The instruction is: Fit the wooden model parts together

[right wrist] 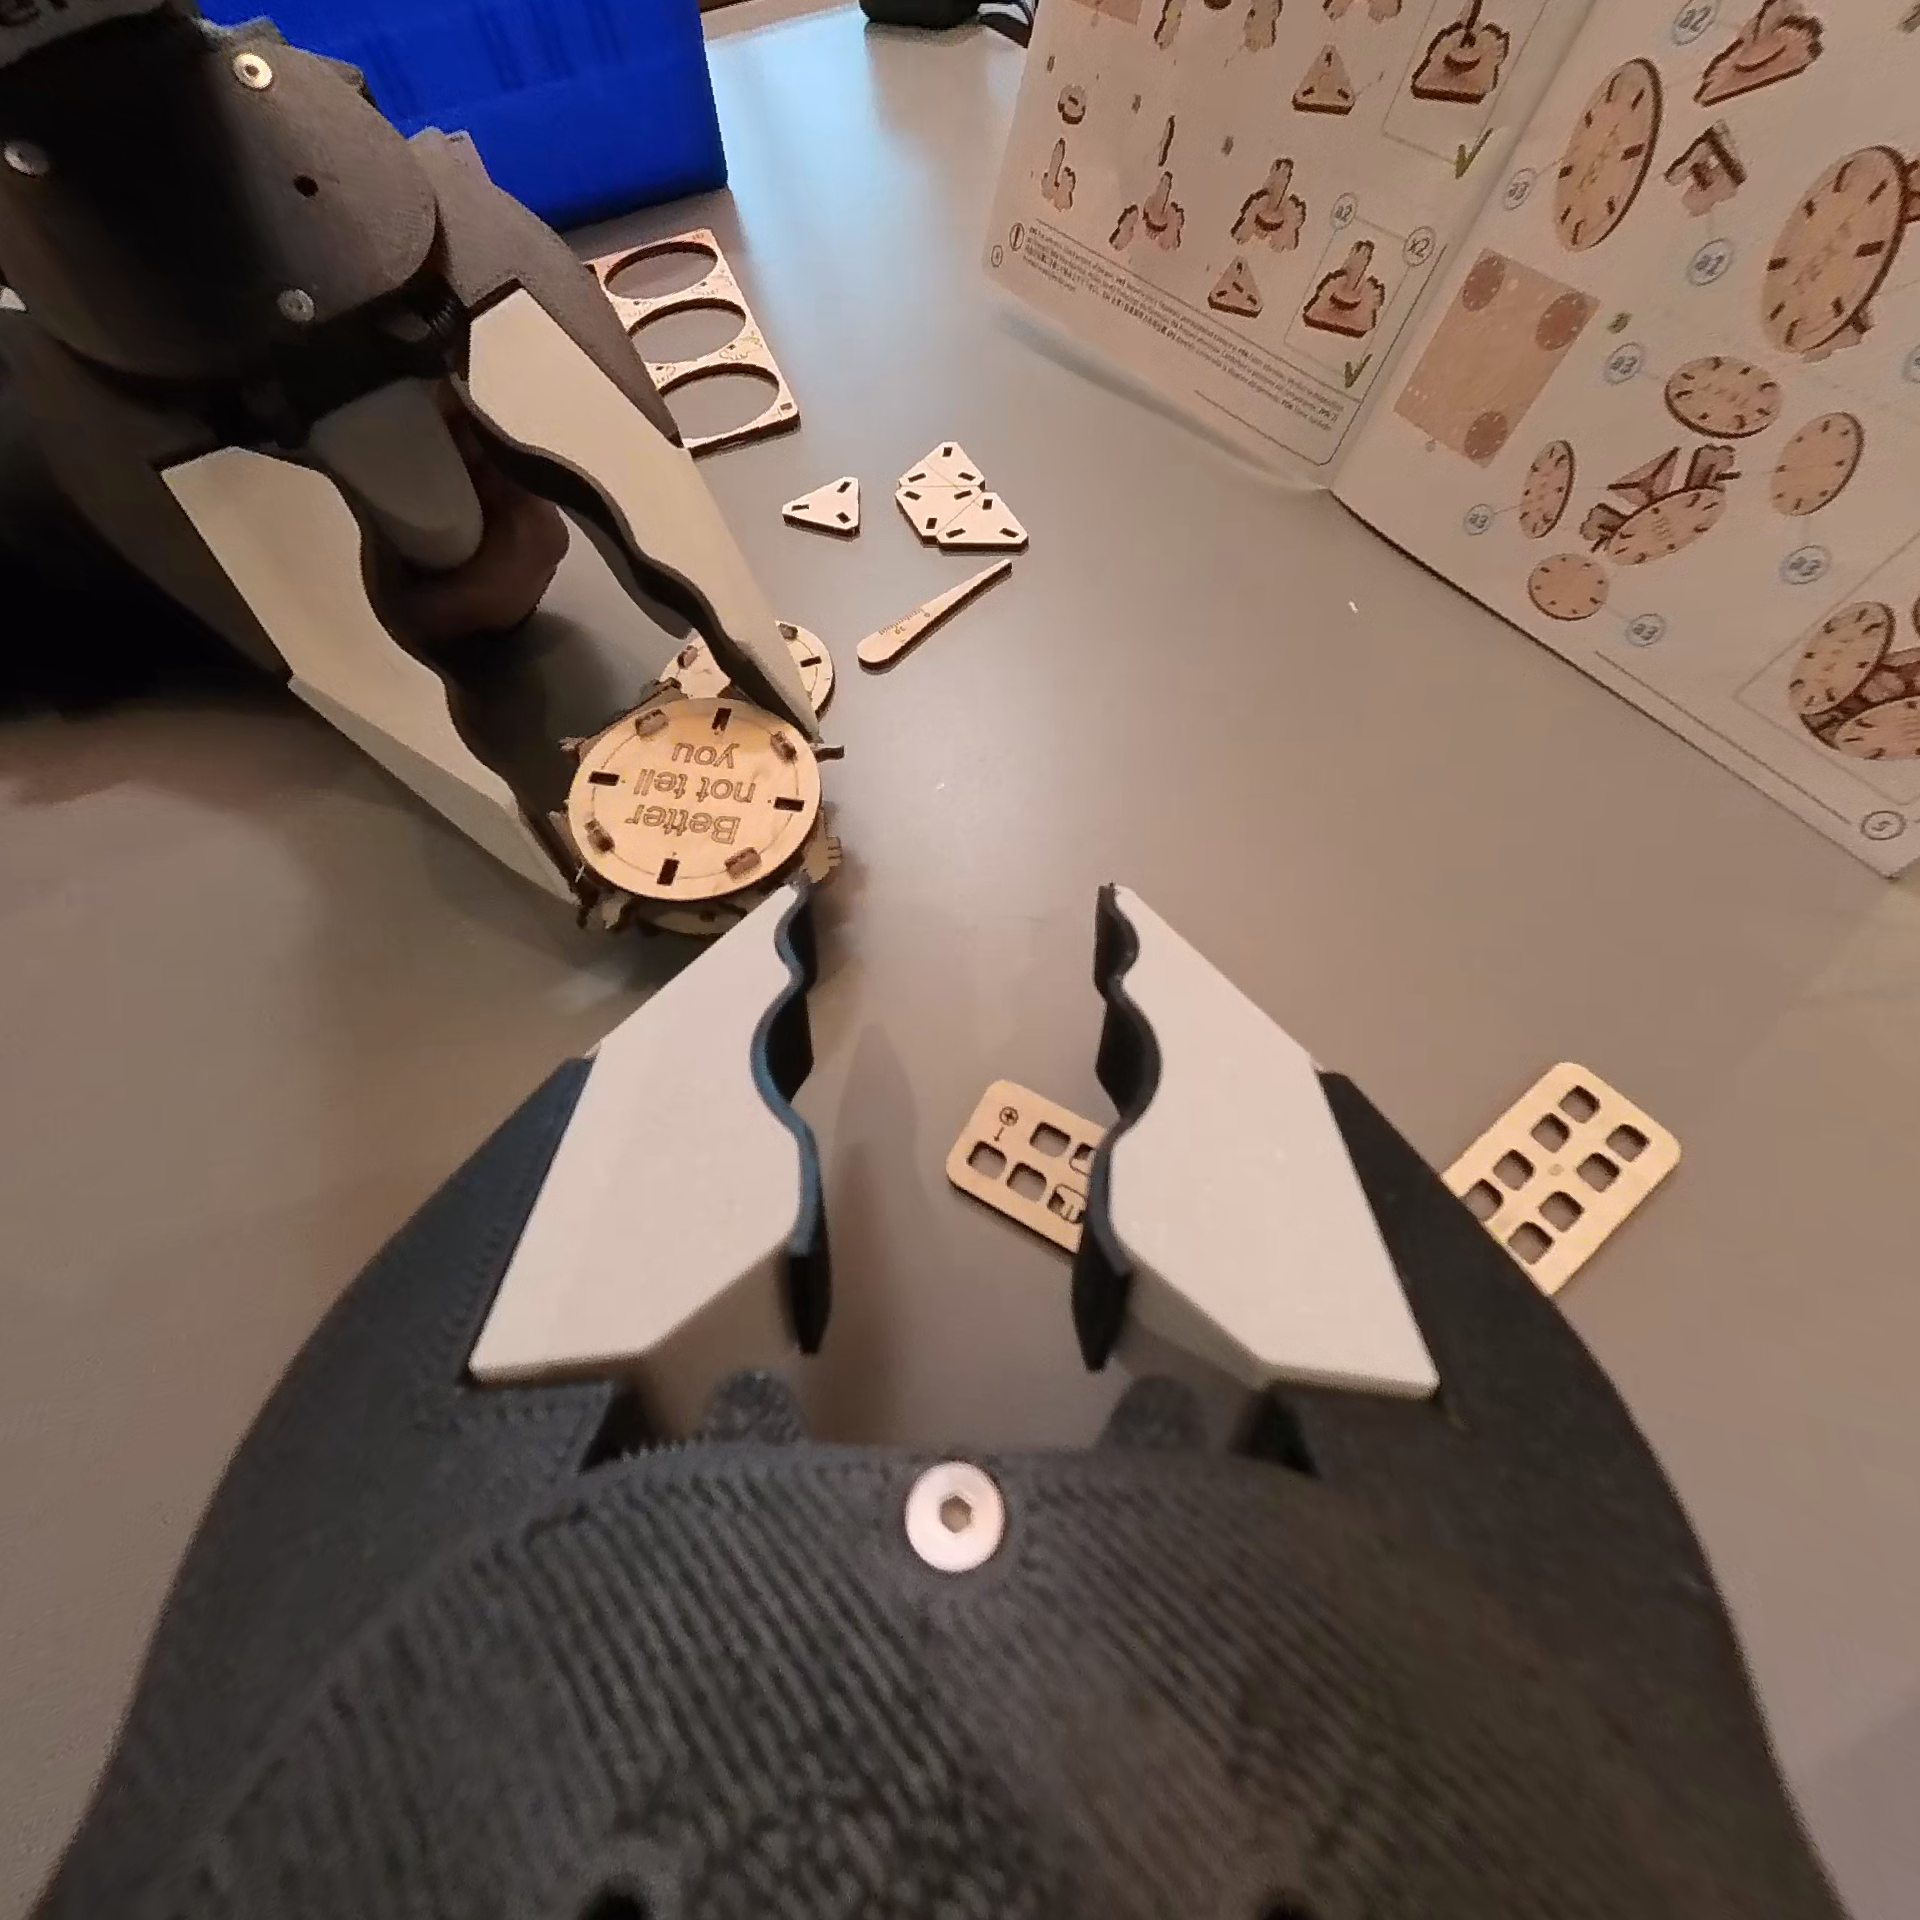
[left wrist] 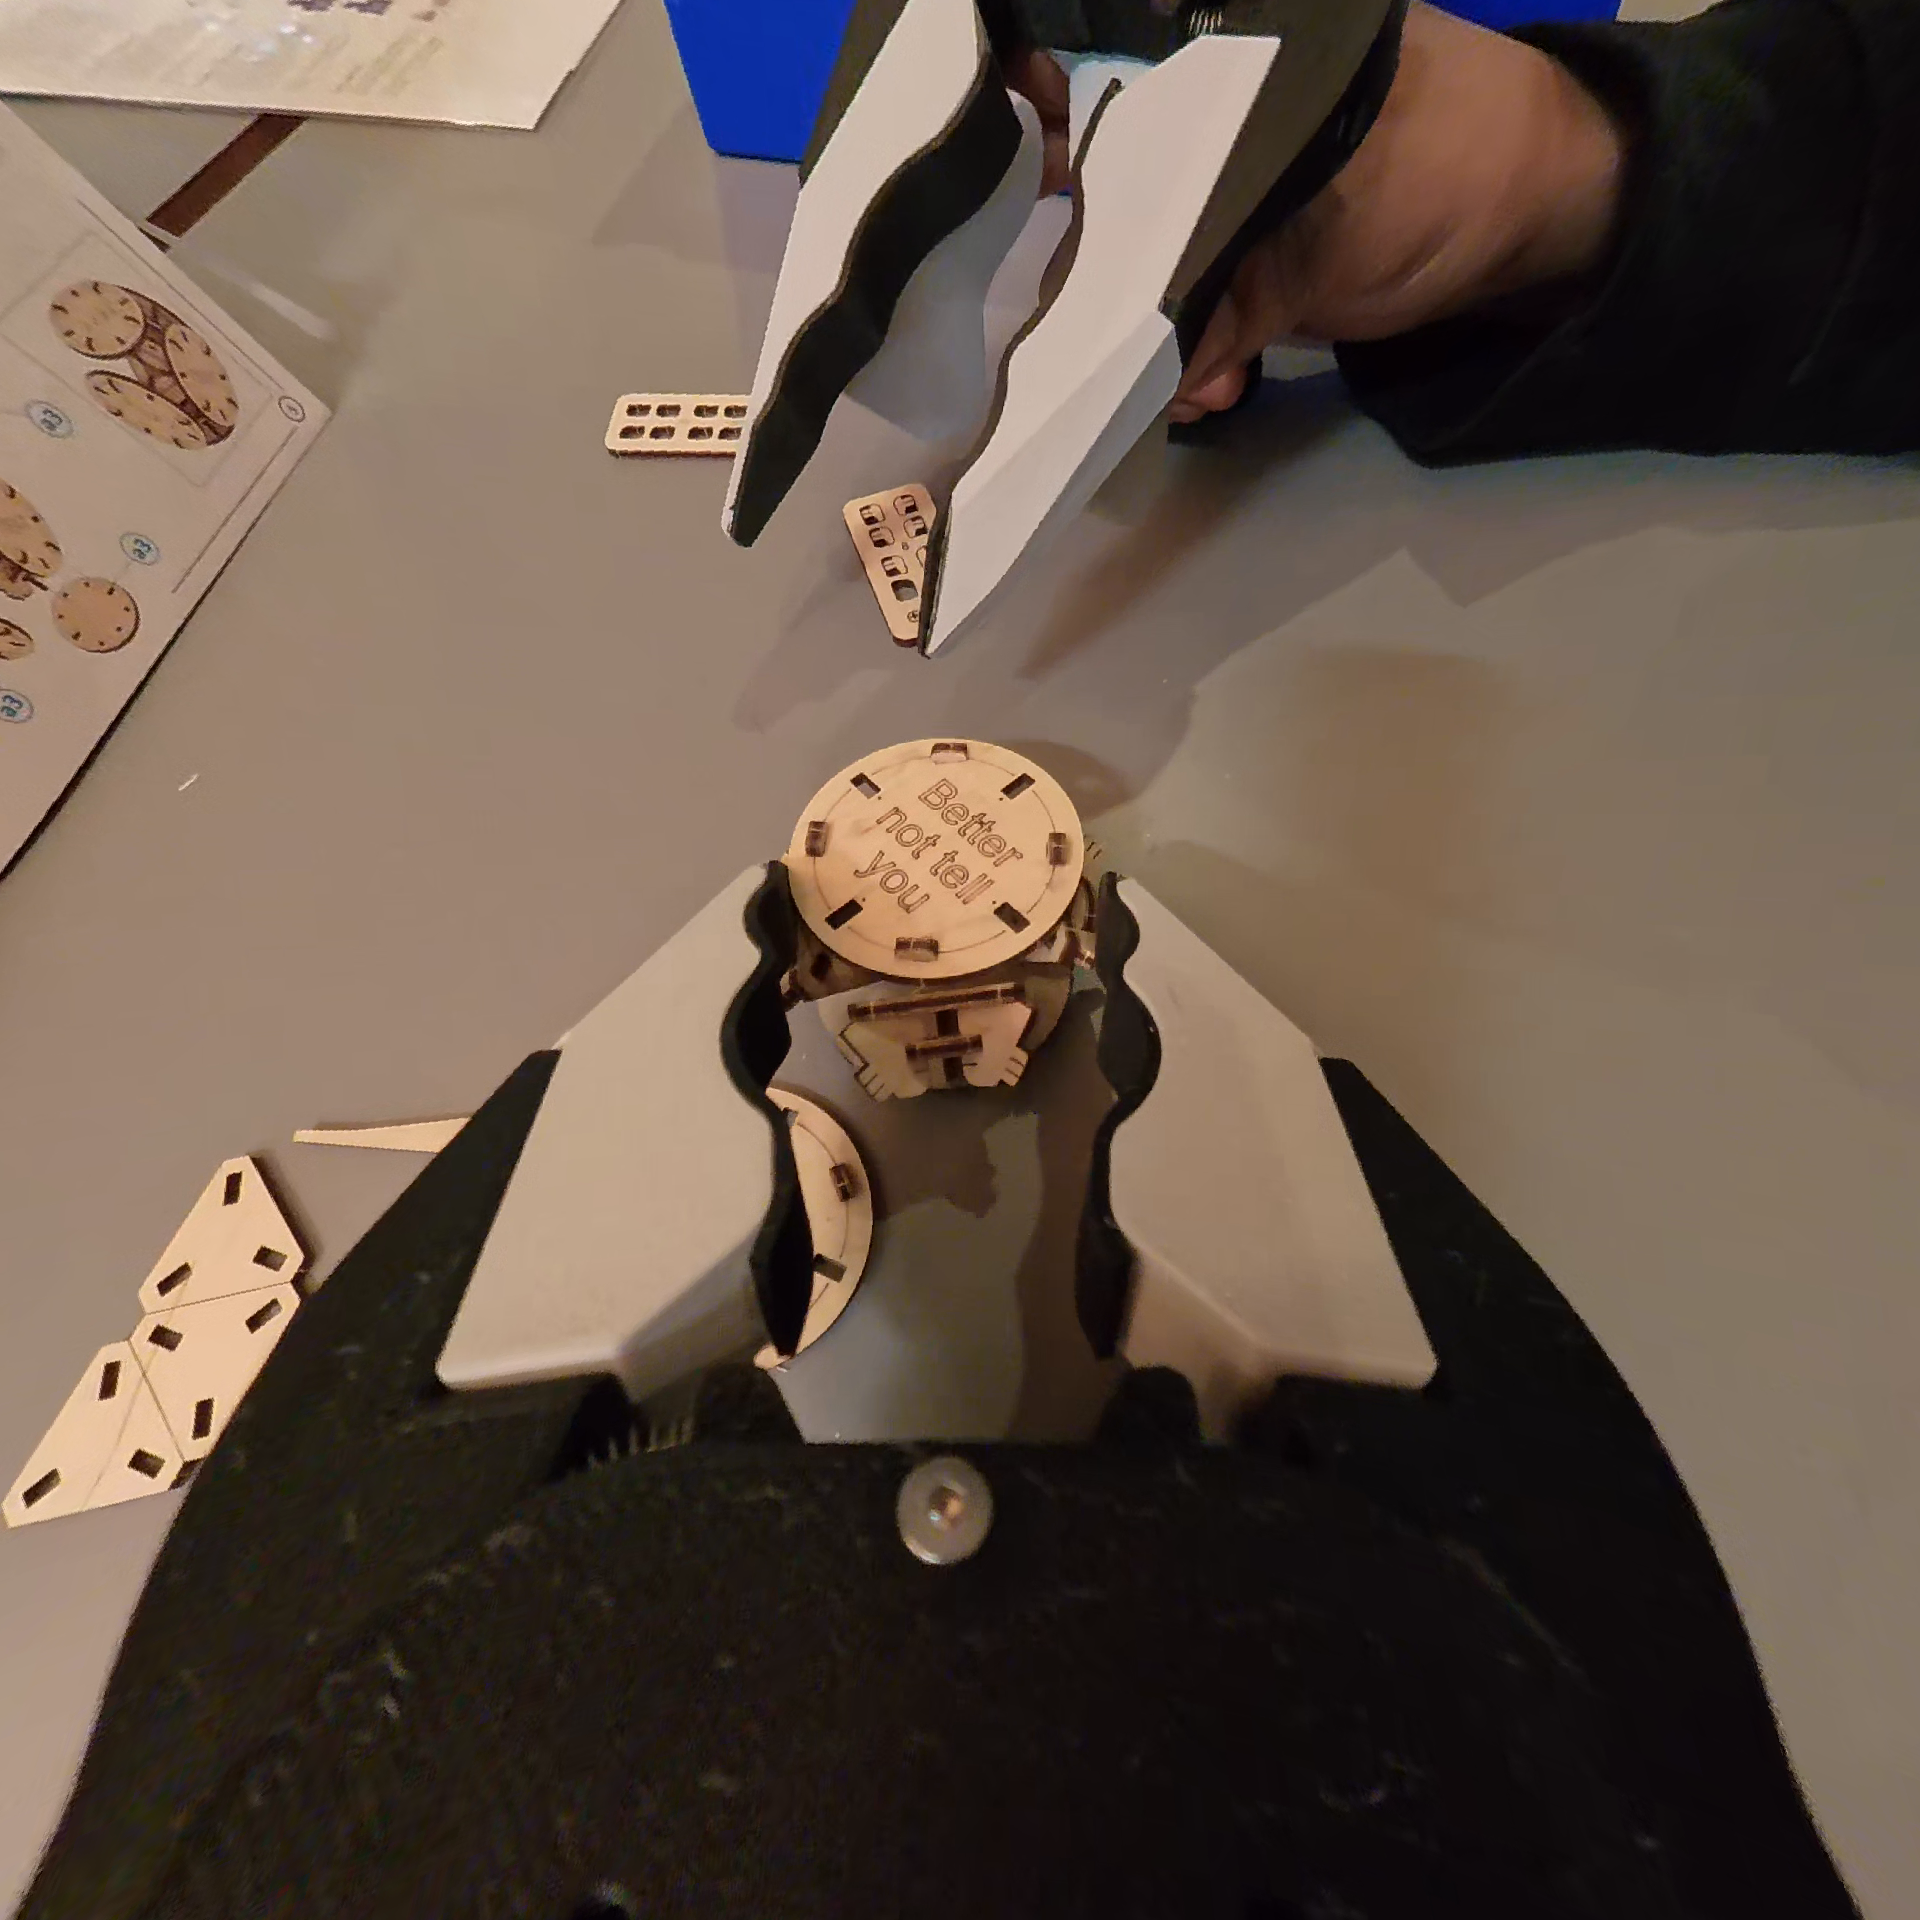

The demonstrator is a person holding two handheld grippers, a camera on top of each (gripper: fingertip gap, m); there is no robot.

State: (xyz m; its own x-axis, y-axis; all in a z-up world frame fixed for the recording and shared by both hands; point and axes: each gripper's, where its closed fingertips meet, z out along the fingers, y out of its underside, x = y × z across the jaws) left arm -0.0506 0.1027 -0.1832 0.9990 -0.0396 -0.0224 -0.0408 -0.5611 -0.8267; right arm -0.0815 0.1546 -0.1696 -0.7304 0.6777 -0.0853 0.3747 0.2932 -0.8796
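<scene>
On the grey tabletop [left wrist: 520, 831], beyond an open instruction booklet [right wrist: 1558, 312] and one blue box [right wrist: 520, 104], the left tool [left wrist: 940, 878] pinches one part-built wooden drum [left wrist: 935, 852] standing near centre. The right tool [right wrist: 951, 904] hangs spread and empty. Loose pieces lie around: two slotted plates [right wrist: 1023, 1153], one disc [left wrist: 831, 1226], one tapered stick [right wrist: 935, 613].

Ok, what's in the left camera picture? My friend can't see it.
The left tongs are closed around a small round wooden model standing on a grey table. Beyond it the right tongs, held by a hand, hang open by a slotted wooden piece; paper instructions lie at the left.
</scene>
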